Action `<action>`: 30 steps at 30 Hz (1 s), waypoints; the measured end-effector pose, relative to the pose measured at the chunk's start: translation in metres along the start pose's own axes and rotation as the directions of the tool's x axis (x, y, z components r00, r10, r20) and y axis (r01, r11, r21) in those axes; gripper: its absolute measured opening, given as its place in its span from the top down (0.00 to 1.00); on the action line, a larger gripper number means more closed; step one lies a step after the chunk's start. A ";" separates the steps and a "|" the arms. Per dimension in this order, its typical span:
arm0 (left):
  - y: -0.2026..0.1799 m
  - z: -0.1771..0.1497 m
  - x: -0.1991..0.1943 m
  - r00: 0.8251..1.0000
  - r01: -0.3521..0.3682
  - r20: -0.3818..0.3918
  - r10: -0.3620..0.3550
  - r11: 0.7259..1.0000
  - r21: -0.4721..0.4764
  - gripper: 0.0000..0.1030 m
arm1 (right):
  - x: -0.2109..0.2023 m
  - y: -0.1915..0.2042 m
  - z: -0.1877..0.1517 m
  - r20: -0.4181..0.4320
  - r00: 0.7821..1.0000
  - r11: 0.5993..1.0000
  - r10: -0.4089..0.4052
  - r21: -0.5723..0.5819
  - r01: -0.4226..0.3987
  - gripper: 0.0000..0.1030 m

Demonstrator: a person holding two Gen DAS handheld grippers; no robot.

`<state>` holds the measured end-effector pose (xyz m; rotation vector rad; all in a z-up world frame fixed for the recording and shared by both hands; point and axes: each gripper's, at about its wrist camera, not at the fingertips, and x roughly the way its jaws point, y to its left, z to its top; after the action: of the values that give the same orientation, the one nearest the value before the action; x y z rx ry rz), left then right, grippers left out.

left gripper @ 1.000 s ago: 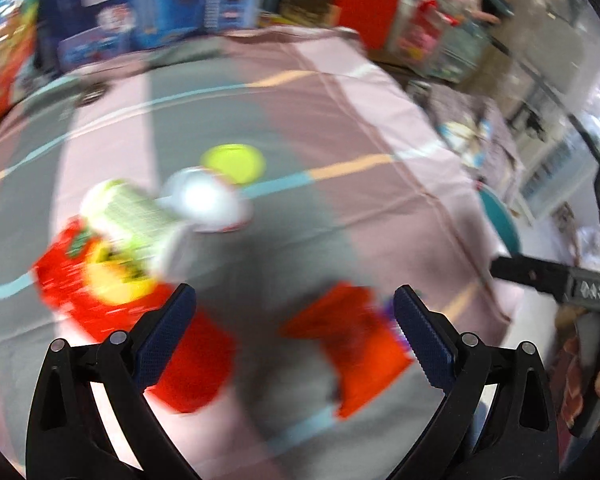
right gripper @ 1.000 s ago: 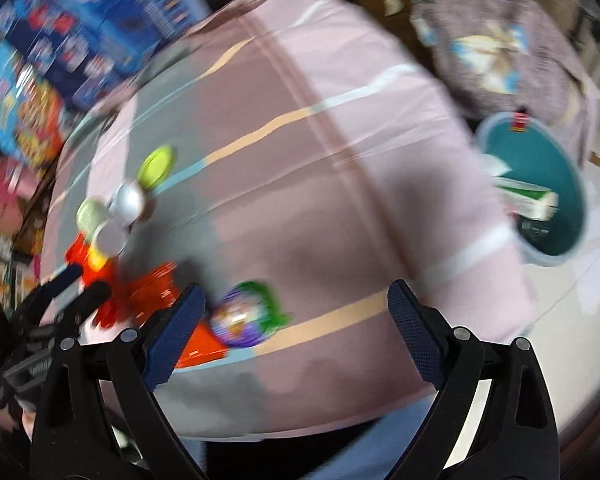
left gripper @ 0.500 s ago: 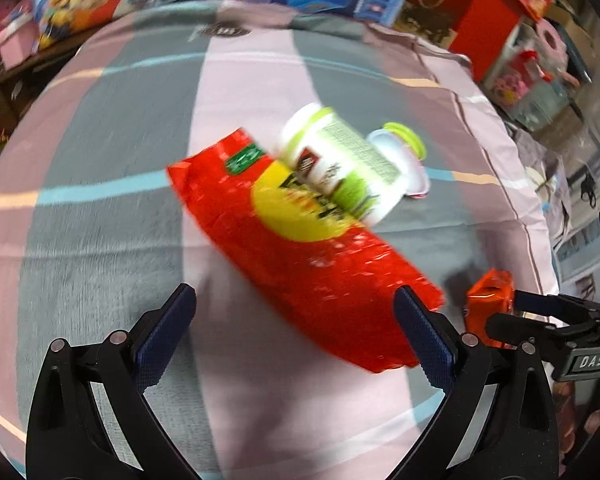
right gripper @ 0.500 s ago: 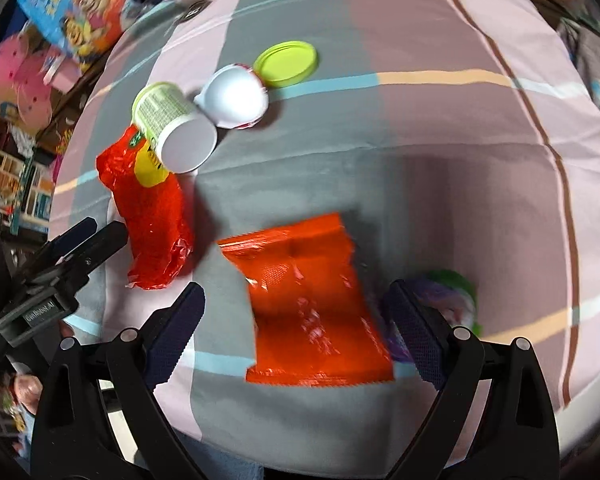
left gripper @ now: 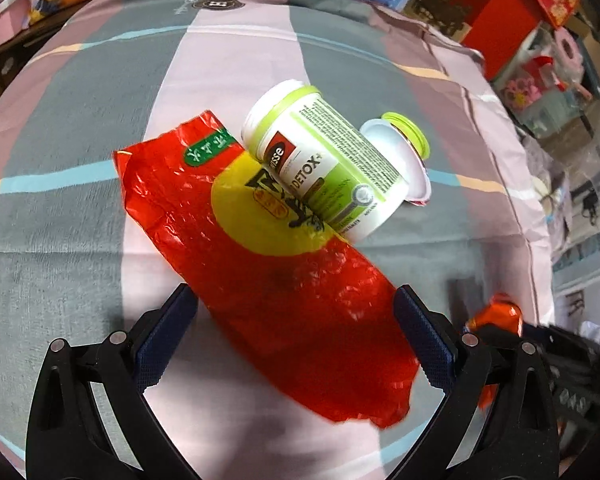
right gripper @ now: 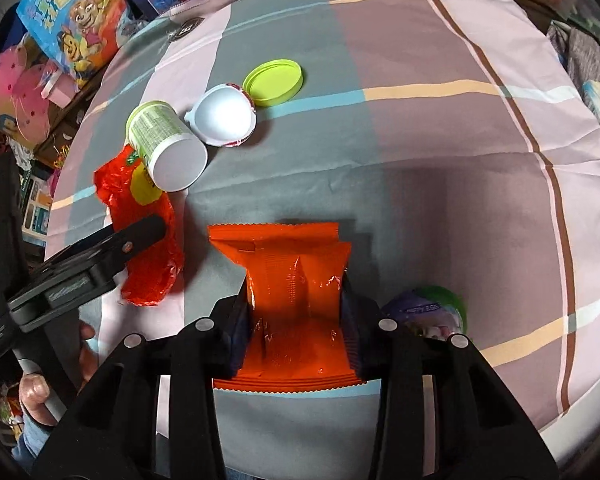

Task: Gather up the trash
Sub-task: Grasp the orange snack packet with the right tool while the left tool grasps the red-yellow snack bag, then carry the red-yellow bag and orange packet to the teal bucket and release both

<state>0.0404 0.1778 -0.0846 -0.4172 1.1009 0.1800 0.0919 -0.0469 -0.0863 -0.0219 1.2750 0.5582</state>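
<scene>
A red snack bag with a yellow circle (left gripper: 268,256) lies on the striped cloth, a white and green jar (left gripper: 324,160) lying on its far end. My left gripper (left gripper: 296,336) is open, its jaws on either side of the bag's near end. In the right wrist view my right gripper (right gripper: 296,316) is shut on an orange wrapper (right gripper: 292,276), pinching its near part. The red bag (right gripper: 144,224), the jar (right gripper: 164,148) and the left gripper's finger (right gripper: 112,244) show at the left there.
A white plastic half-shell (right gripper: 224,116) and a lime lid (right gripper: 274,80) lie beyond the jar. A purple and green egg toy (right gripper: 428,312) sits right of the right gripper. Toy boxes and bags (right gripper: 76,24) crowd the far side; the cloth's edge drops at the right.
My right gripper has closed on the orange wrapper. My left gripper has moved in over the red bag, which now lies between its open jaws.
</scene>
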 end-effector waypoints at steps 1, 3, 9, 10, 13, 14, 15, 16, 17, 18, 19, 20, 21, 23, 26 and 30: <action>-0.003 0.001 0.002 1.000 -0.016 0.002 0.016 1.000 -0.005 0.04 | -0.001 -0.003 -0.001 0.001 1.000 1.000 0.001 0.003 -0.001 0.63; -0.009 0.004 0.006 0.998 -0.061 0.009 0.061 0.998 -0.006 0.04 | 0.000 -0.004 0.000 0.000 1.000 1.000 0.005 0.010 -0.005 0.63; -0.029 -0.004 0.020 0.974 -0.222 0.066 0.216 0.968 0.120 0.03 | 0.002 -0.009 0.000 0.000 1.000 1.000 0.008 0.022 -0.008 0.62; -0.026 -0.006 0.019 0.977 -0.208 0.077 0.200 0.971 0.113 0.04 | 0.001 -0.009 0.000 0.003 1.000 1.000 0.006 0.020 -0.006 0.62; -0.020 -0.012 0.011 0.973 -0.217 0.104 0.204 0.966 0.139 0.18 | -0.002 -0.007 0.000 0.010 1.000 1.000 0.005 0.014 -0.005 0.63; -0.016 -0.014 0.008 0.972 -0.219 0.114 0.204 0.965 0.142 0.29 | -0.003 -0.006 0.000 0.014 1.000 1.000 0.009 0.013 -0.009 0.63; -0.011 -0.016 0.004 0.972 -0.218 0.122 0.202 0.966 0.139 0.45 | -0.003 -0.005 0.000 0.017 1.000 1.000 0.011 0.012 -0.011 0.63; -0.008 -0.016 -0.001 0.971 -0.217 0.126 0.201 0.967 0.131 0.55 | -0.004 -0.004 0.000 0.019 1.000 1.000 0.016 0.010 -0.016 0.63; -0.003 -0.016 -0.004 0.971 -0.218 0.126 0.203 0.968 0.123 0.73 | -0.005 -0.003 0.000 0.021 1.000 1.000 0.020 0.008 -0.020 0.63; 0.003 -0.015 -0.006 0.974 -0.206 0.119 0.193 0.972 0.111 0.78 | -0.006 -0.002 0.000 0.024 0.999 1.000 0.025 0.006 -0.025 0.63; 0.010 -0.015 -0.009 0.979 -0.182 0.111 0.172 0.979 0.091 0.81 | -0.007 -0.001 0.000 0.026 0.999 1.000 0.028 0.005 -0.029 0.63; 0.015 -0.016 -0.013 0.981 -0.171 0.108 0.163 0.982 0.075 0.85 | -0.007 0.000 0.000 0.029 0.999 0.999 0.033 0.003 -0.033 0.63; 0.019 -0.017 -0.017 0.981 -0.166 0.108 0.159 0.984 0.062 0.87 | -0.008 0.000 0.000 0.030 0.999 0.999 0.035 0.002 -0.035 0.63; 0.024 -0.019 -0.023 0.980 -0.169 0.112 0.162 0.984 0.056 0.89 | -0.012 0.001 -0.001 0.039 0.998 0.999 0.042 -0.001 -0.042 0.63; 0.027 -0.023 -0.034 0.985 -0.133 0.120 0.127 0.990 0.046 0.91 | -0.020 -0.001 -0.002 0.059 0.997 0.999 0.046 0.000 -0.046 0.63; 0.024 -0.022 -0.056 0.982 -0.106 0.165 0.097 0.993 0.046 0.91 | -0.033 -0.005 -0.002 0.091 0.995 0.999 0.051 0.009 -0.052 0.63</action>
<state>-0.0116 0.1939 -0.0487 -0.2923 0.9645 0.2690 0.0865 -0.0642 -0.0579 0.0452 1.1930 0.5896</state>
